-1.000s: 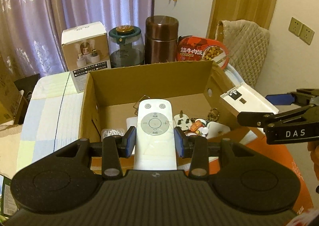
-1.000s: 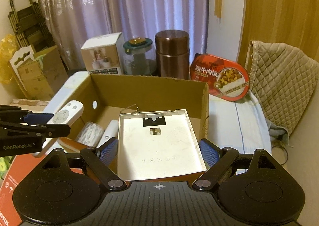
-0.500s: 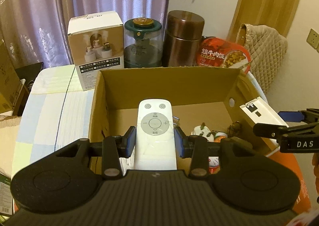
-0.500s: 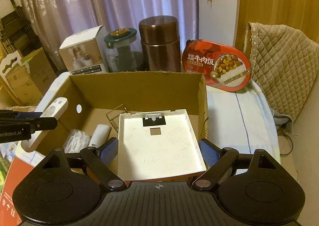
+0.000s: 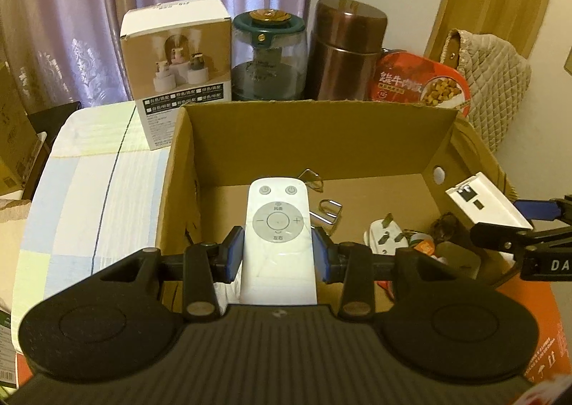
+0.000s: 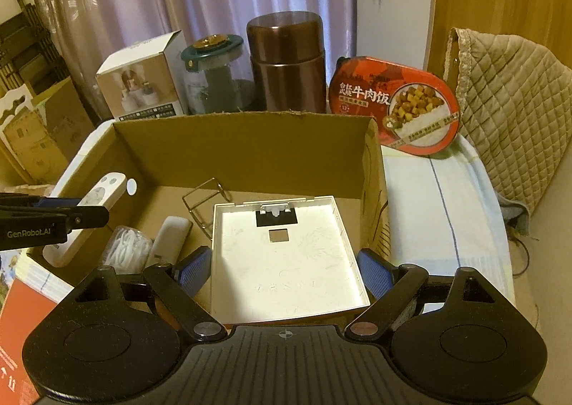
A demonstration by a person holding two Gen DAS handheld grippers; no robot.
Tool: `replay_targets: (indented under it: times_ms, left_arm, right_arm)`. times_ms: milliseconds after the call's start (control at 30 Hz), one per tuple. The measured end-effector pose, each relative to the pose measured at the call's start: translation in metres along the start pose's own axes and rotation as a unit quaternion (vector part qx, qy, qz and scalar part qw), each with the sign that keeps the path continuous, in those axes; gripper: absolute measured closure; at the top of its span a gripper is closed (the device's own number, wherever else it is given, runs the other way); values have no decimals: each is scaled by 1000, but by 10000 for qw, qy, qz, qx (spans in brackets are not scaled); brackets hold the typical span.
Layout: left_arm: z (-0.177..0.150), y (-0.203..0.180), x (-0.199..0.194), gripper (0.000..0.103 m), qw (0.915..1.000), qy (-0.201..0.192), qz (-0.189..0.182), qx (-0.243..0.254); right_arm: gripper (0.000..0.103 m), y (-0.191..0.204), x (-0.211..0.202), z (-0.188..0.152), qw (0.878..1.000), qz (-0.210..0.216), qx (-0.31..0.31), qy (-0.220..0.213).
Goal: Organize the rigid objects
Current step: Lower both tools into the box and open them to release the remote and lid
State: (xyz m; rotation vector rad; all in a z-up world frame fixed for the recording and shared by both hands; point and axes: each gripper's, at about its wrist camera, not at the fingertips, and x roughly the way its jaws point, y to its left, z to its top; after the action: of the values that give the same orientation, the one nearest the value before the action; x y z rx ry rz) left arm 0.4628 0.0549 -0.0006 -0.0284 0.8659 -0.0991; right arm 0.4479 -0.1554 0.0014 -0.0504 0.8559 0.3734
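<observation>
A cardboard box sits on our pale checked bed before lilac curtains. Since a second ago we have pushed both grippers nearer the box, left gripper fingers clamped on the white remote, right gripper fingers clamped on the white plastic tray.

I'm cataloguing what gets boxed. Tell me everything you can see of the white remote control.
The white remote control is a slim, glossy plastic bar with rounded ends, two small round buttons on top and a grey circular pad marked plus and minus. The left gripper clamps its sides between blue pads, face up, pointing forward above the cardboard box.
</observation>
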Motion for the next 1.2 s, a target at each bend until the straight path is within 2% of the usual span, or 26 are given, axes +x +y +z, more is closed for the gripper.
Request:
replay_targets:
  times_ms: [800,1200]
  left_arm:
    - [-9,7,17,67,9999,122,88,-47]
    - [-6,11,6,68,9999,-29,67,-92]
  right_arm:
    - [19,1,11,-4,10000,-31,-26,-12]
    - [19,3,9,-3,10000,28,-19,-56]
